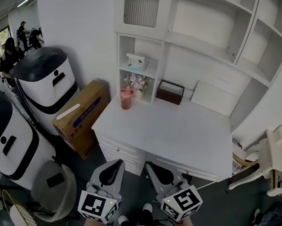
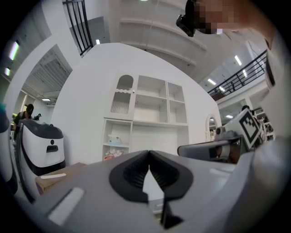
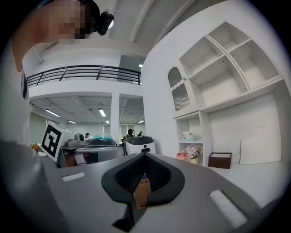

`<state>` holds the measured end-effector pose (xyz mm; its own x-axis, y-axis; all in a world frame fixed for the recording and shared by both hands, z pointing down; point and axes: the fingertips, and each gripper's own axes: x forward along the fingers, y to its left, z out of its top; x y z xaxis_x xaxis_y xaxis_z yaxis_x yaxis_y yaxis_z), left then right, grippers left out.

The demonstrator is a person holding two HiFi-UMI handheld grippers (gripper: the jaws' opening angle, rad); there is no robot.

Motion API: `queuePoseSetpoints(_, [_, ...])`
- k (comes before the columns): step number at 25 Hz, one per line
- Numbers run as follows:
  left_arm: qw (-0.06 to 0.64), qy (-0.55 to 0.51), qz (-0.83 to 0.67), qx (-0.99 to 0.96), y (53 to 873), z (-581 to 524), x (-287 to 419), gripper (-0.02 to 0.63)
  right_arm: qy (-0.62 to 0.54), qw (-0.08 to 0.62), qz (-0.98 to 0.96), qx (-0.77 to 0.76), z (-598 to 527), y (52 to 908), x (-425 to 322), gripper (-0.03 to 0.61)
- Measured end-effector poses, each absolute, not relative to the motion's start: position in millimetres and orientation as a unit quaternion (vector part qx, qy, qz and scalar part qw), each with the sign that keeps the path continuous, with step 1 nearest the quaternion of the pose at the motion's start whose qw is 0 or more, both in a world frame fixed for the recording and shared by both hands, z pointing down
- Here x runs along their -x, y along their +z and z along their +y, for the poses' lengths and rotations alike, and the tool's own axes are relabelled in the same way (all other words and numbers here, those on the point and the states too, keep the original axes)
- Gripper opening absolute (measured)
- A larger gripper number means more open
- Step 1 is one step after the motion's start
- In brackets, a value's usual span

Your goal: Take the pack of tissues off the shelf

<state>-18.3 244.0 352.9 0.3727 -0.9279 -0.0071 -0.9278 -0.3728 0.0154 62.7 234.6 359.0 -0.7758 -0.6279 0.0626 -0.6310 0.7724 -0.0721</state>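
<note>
The pack of tissues (image 1: 136,61) is pale with a teal print and lies on the upper small shelf of the white shelf unit (image 1: 120,53), above the desk's back left corner. It also shows far off in the left gripper view as the tissue pack (image 2: 114,141) and in the right gripper view as the tissue pack (image 3: 188,135). My left gripper (image 1: 120,161) and right gripper (image 1: 149,165) hang side by side low in front of the desk, well short of the shelf. Both are shut with nothing between the jaws, whose tips meet in the left gripper's (image 2: 148,152) and the right gripper's (image 3: 144,154) own views.
Below the tissues stand a pot of flowers (image 1: 136,81) and a pink cup (image 1: 126,97). A dark box (image 1: 170,92) sits at the back of the white desk (image 1: 178,138). A cardboard box (image 1: 81,115) and white-and-black machines (image 1: 44,83) stand to the left, a chair (image 1: 270,157) to the right.
</note>
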Motion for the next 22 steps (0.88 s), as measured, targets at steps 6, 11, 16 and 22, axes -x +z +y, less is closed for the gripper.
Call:
queuePoseSetpoints(6, [0.007, -0.004, -0.56, -0.828, 356.6, 239.0, 8.5, 0.002, 0.047, 0.017, -0.94, -0.336, 229.2, 362.4, -73.3, 0.0])
queuePoseSetpoints(11, [0.009, -0.001, -0.565, -0.825, 358.4, 227.5, 4.2, 0.002, 0.049, 0.018, -0.942, -0.331, 217.5, 363.9, -77.5, 0.0])
queuePoseSetpoints(16, [0.009, 0.0, -0.572, -0.82, 359.1, 212.3, -0.1, 0.002, 0.049, 0.019, -0.946, -0.32, 201.8, 367.2, -79.6, 0.0])
queuePoseSetpoints(22, [0.004, -0.003, -0.583, -0.812, 357.5, 188.0, -9.5, 0.001, 0.049, 0.011, -0.951, -0.304, 176.9, 363.4, -87.1, 0.0])
